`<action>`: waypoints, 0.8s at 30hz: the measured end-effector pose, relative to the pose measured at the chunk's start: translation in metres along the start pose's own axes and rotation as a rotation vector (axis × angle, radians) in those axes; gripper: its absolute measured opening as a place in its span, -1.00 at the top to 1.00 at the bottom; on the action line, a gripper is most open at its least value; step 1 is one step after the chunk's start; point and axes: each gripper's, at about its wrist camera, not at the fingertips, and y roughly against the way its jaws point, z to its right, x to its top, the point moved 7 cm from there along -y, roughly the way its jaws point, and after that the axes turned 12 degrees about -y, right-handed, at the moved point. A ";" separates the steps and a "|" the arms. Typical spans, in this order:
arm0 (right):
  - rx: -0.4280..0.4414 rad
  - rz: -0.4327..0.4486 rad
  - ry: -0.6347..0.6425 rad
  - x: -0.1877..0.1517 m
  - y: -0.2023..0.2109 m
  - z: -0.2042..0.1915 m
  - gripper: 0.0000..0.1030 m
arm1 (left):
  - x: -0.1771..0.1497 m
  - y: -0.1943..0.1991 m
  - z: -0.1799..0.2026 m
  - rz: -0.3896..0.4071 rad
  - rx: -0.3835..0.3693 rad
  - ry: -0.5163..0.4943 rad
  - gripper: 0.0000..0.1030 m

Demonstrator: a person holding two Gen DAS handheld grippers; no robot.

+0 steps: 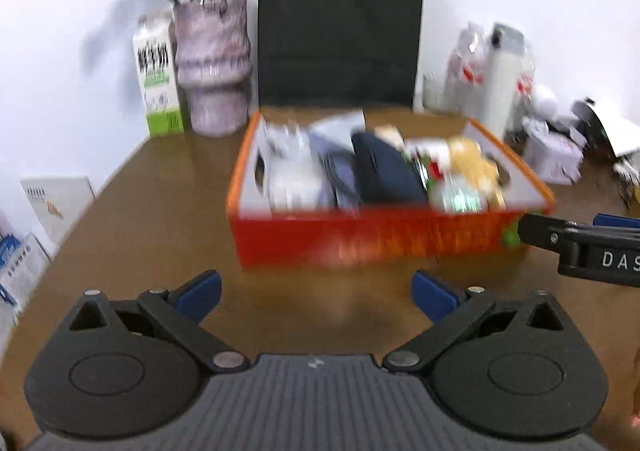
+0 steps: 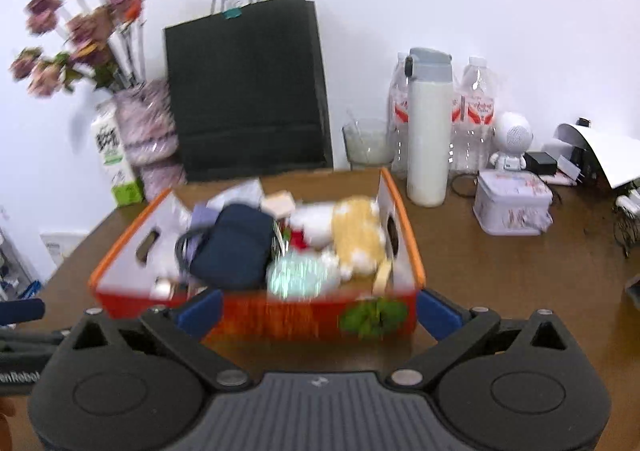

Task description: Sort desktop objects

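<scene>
An orange box (image 1: 372, 239) (image 2: 260, 315) stands on the brown table, filled with a dark blue pouch (image 1: 384, 171) (image 2: 236, 247), a yellow and white plush toy (image 1: 468, 163) (image 2: 352, 235), a teal round item (image 2: 296, 277) and pale packets. My left gripper (image 1: 316, 295) hangs open and empty in front of the box's near wall. My right gripper (image 2: 318, 309) is also open and empty, close before the box's near wall; it shows at the right edge of the left wrist view (image 1: 580, 247). Both views are blurred.
Behind the box stand a black paper bag (image 1: 340, 23) (image 2: 248, 91), a vase of dried flowers (image 1: 212, 67) (image 2: 148, 131) and a milk carton (image 1: 158, 79) (image 2: 114, 159). At the right are a white flask (image 2: 428, 131), water bottles (image 2: 478, 111), a glass bowl (image 2: 366, 143), a tin (image 2: 512, 203) and a small white figure (image 2: 512, 143).
</scene>
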 end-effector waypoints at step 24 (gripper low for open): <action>-0.035 -0.100 0.108 -0.168 0.068 0.000 -1.00 | -0.124 0.044 0.013 -0.018 0.038 0.018 -1.00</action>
